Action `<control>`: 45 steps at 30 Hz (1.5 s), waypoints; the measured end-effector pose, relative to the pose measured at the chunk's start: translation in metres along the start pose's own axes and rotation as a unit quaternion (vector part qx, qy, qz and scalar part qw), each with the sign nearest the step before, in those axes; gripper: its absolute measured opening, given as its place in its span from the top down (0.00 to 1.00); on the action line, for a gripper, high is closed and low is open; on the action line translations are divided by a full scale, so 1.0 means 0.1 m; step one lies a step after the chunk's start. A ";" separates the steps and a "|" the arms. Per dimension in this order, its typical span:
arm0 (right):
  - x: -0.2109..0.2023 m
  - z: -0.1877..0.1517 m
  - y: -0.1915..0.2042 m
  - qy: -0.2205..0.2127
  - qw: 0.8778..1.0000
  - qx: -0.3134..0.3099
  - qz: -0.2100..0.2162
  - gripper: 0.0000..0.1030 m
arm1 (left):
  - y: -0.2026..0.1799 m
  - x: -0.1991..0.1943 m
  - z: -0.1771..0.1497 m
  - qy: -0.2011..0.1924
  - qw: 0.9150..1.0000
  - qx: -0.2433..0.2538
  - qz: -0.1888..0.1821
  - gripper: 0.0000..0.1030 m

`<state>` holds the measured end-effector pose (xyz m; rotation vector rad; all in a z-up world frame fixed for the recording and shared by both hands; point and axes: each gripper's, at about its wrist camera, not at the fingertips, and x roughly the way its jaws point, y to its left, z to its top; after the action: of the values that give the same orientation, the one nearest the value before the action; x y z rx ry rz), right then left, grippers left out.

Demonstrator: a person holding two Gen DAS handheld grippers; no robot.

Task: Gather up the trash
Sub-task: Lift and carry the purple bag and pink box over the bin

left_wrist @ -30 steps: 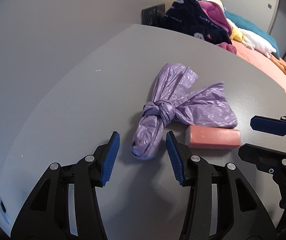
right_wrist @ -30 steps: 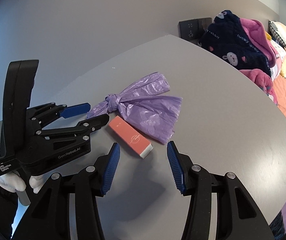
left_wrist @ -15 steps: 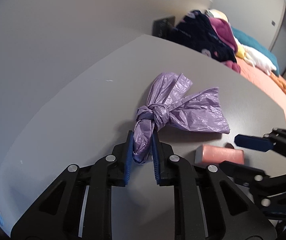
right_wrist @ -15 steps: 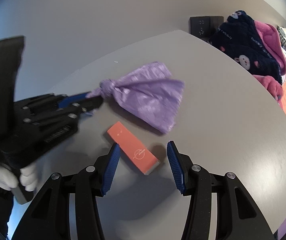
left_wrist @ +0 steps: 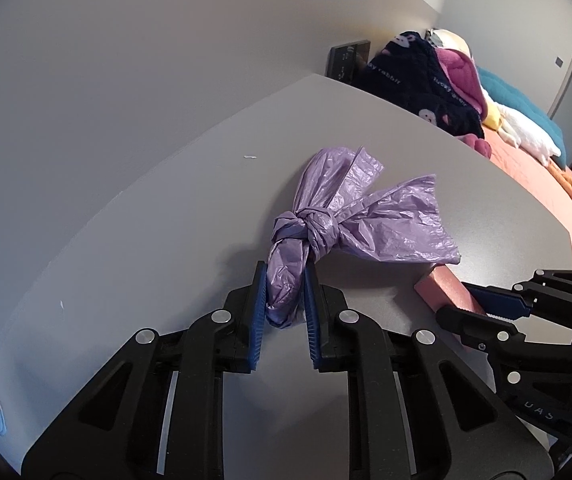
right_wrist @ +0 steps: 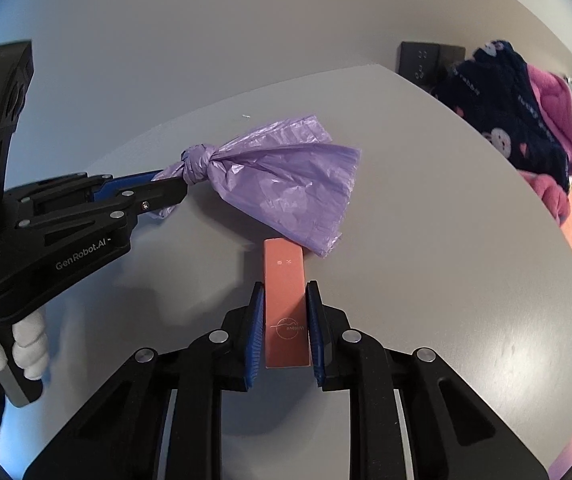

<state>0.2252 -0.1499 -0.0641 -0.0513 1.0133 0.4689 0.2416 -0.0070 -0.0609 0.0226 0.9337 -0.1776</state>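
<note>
A knotted purple plastic bag [left_wrist: 358,216] lies on the grey table [left_wrist: 145,240]; it also shows in the right wrist view [right_wrist: 281,188]. My left gripper [left_wrist: 283,284] is shut on the bag's tail end below the knot, seen from the side in the right wrist view [right_wrist: 165,190]. A flat pink box [right_wrist: 286,300] lies on the table beside the bag's open end; it also shows in the left wrist view [left_wrist: 444,292]. My right gripper [right_wrist: 284,304] is shut on the pink box, its blue pads against both long sides.
A pile of dark blue and pink clothes [left_wrist: 426,80] sits at the table's far corner by a black wall socket [right_wrist: 418,60]. A bed with an orange cover and soft toys [left_wrist: 526,140] lies beyond the table's right edge.
My left gripper closed on the bag's tail and holds it. My right gripper moved forward over the pink box and closed on it; the box now points straight along the fingers.
</note>
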 end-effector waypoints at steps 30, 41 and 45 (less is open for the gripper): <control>-1.05 -0.65 -0.28 -0.058 0.996 0.071 0.023 0.79 | -0.82 -0.74 -0.08 -0.042 0.997 0.052 -0.045 0.83; -1.52 -0.95 -0.39 -0.088 0.992 0.093 0.013 0.79 | -1.22 -1.00 -0.13 -0.064 0.992 0.084 -0.069 0.84; -1.68 -1.09 -0.46 -0.098 0.989 0.110 0.011 0.79 | -1.38 -1.07 -0.17 -0.068 0.990 0.094 -0.079 0.84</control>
<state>0.0820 -0.2790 0.0077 0.2001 0.8671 0.3723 0.1436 -0.1256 0.0229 0.1090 0.7810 -0.4097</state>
